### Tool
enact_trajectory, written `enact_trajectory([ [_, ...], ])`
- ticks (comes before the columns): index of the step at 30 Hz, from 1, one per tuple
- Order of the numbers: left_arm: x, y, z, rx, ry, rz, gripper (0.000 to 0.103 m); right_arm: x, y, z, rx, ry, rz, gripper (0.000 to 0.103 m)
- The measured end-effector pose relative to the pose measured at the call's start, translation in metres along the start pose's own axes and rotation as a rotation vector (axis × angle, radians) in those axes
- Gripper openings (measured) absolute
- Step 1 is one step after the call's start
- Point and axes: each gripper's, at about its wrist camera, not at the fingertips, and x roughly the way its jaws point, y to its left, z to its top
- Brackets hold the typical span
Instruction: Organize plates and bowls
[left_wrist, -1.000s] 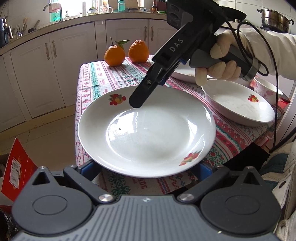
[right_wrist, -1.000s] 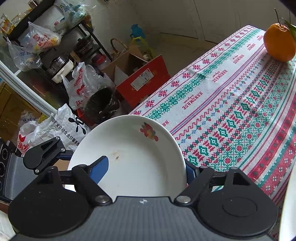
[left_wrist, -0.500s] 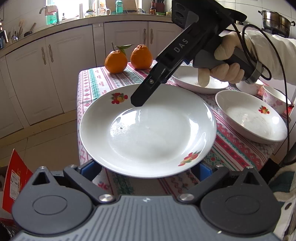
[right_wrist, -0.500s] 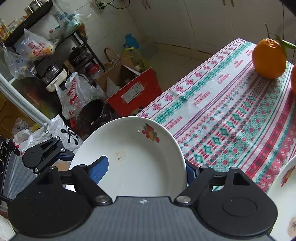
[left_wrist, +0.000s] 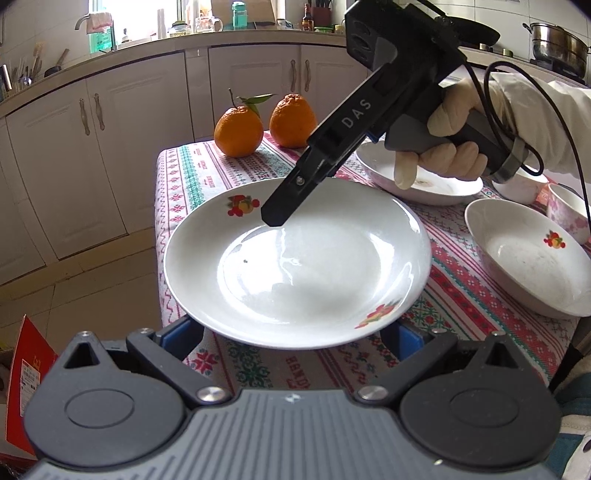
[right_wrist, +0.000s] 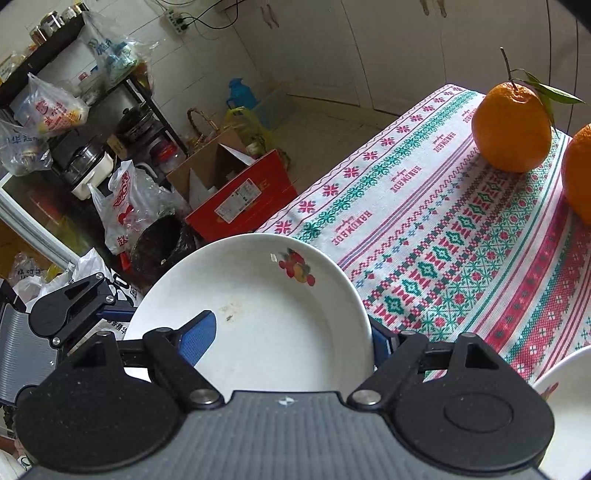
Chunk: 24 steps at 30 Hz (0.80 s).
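Gripping one white plate between them, the left gripper spans its near rim with fingers wide, while the right gripper pinches the far rim, one blue pad inside the well. Over the last second the plate has drifted further over the tablecloth, bringing the two oranges closer. Beyond it, two bowls wait, probably its stacking destination.
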Motion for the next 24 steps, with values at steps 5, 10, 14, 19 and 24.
enact_trajectory([
  [5, 0.0004, -0.0005, 0.0007, 0.002, 0.003, -0.004, 0.101, 0.0023, -0.0031, -0.0024, 0.0, 0.004, -0.01, 0.087],
  [10, 0.002, -0.0022, 0.0014, 0.014, 0.004, 0.0, 0.101, 0.0025, -0.005, -0.0047, -0.002, 0.002, -0.024, 0.087],
  [14, 0.0021, -0.0017, 0.0018, 0.014, 0.003, -0.005, 0.101, 0.0016, -0.0051, -0.0032, -0.008, 0.002, -0.034, 0.087],
  [19, 0.0039, -0.0023, 0.0015, 0.02, 0.006, -0.008, 0.101, 0.0015, -0.007, -0.0026, -0.005, -0.007, -0.043, 0.088],
  [24, 0.0036, -0.0027, 0.0018, 0.02, 0.004, -0.011, 0.101, 0.0026, -0.0041, -0.0025, -0.021, -0.005, -0.053, 0.092],
])
